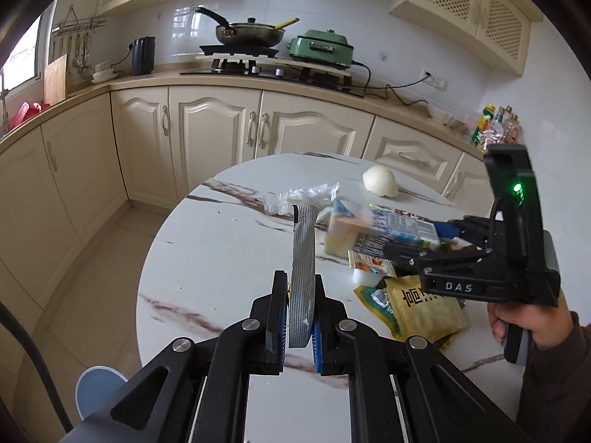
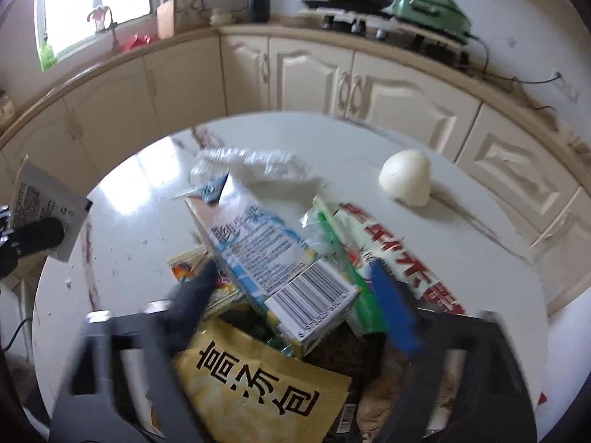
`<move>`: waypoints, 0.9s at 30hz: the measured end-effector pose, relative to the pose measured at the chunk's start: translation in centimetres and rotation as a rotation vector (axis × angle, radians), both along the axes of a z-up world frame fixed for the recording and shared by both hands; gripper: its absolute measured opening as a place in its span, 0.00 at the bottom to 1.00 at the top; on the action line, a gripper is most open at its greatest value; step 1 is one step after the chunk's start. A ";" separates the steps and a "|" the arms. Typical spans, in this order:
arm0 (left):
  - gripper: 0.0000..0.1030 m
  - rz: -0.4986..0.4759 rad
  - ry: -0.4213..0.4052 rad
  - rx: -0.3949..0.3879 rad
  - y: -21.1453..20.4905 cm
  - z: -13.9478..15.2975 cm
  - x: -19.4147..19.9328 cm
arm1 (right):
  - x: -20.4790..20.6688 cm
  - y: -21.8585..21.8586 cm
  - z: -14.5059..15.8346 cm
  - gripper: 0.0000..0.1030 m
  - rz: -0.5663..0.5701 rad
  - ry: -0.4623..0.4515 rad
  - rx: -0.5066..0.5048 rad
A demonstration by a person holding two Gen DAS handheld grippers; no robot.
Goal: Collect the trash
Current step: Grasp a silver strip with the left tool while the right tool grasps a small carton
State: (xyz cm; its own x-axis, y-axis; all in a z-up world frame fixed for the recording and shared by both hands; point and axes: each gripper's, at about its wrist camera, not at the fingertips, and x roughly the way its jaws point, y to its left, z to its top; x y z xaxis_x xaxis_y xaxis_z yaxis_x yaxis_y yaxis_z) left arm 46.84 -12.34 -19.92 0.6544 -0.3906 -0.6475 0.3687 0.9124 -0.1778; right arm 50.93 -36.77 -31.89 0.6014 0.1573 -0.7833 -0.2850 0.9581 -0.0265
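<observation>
On the round marble table (image 1: 207,258), a heap of trash lies toward the right near edge; a white bun (image 1: 380,181) sits apart at the far side. In the heap, a milk carton (image 2: 266,254) rests tilted atop a gold packet (image 2: 255,380) and a red-lettered wrapper (image 2: 399,254), with crumpled clear plastic (image 2: 255,164) just beyond. The carton's long axis runs from near right to far left, in line with the right gripper (image 2: 295,288), whose half-spread fingers flank the barcode end; whether the pads press is unclear in the blur. The right hand is judged the nearer for this pickup. The left gripper (image 1: 299,317) is clamped on a flat silver sachet (image 1: 303,277), held over the table's left.
</observation>
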 end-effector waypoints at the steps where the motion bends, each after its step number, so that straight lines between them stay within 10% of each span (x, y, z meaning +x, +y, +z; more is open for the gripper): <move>1: 0.07 -0.003 0.002 -0.004 0.1 -0.1 -0.2 | 0.0 0.1 -0.2 0.56 0.011 0.008 -0.012; 27: 0.07 0.080 -0.078 -0.112 15.5 5.0 -10.3 | -11.8 7.2 11.4 0.37 -0.115 -0.402 0.124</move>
